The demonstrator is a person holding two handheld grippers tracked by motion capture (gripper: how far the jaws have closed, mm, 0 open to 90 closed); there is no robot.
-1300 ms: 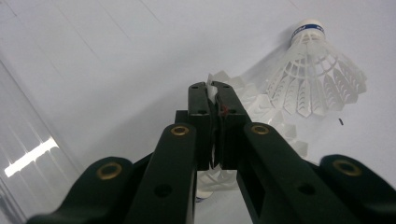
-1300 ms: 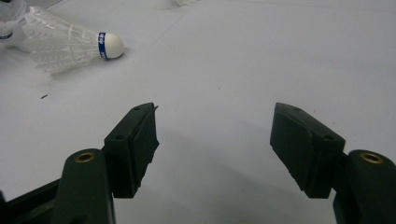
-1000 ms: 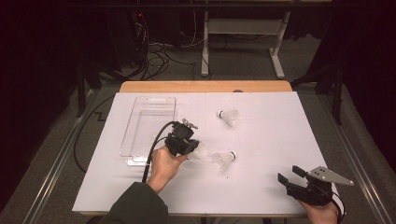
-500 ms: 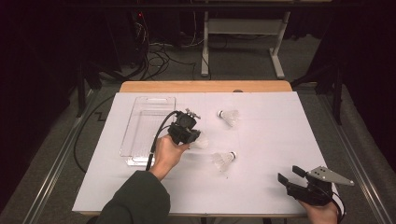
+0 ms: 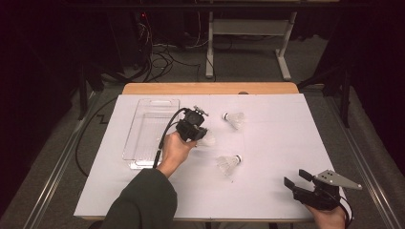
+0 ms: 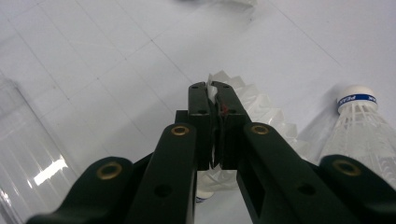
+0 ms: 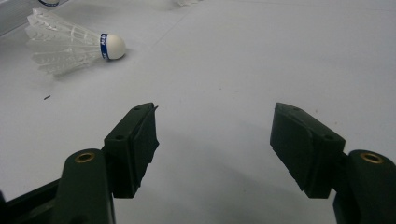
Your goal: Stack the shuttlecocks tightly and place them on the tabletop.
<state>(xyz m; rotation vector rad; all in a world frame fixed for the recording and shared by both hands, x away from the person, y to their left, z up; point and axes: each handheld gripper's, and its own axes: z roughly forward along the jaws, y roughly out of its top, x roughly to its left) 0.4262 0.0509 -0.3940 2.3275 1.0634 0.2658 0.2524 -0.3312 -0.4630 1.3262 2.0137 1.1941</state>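
Observation:
My left gripper (image 5: 200,134) hovers just right of the clear tray (image 5: 143,143), shut on the feather skirt of a white shuttlecock (image 5: 208,140). In the left gripper view the two jaws (image 6: 213,91) pinch the feathers (image 6: 261,109), and the cork hangs below them. A second shuttlecock (image 5: 229,163) (image 6: 362,126) lies on the white table nearby, and a third (image 5: 234,119) lies farther back. My right gripper (image 5: 295,177) (image 7: 215,135) rests at the near right edge, open, with nothing between its fingers. It faces the second shuttlecock (image 7: 70,44).
The clear plastic tray (image 6: 23,140) lies at the left of the white table cover (image 5: 286,133). A black cable (image 5: 162,138) trails from the left gripper across the tray's corner. The wooden table edge (image 5: 210,88) is at the back.
My left gripper has moved away from the person and up a little, carrying the shuttlecock. The right gripper has not moved.

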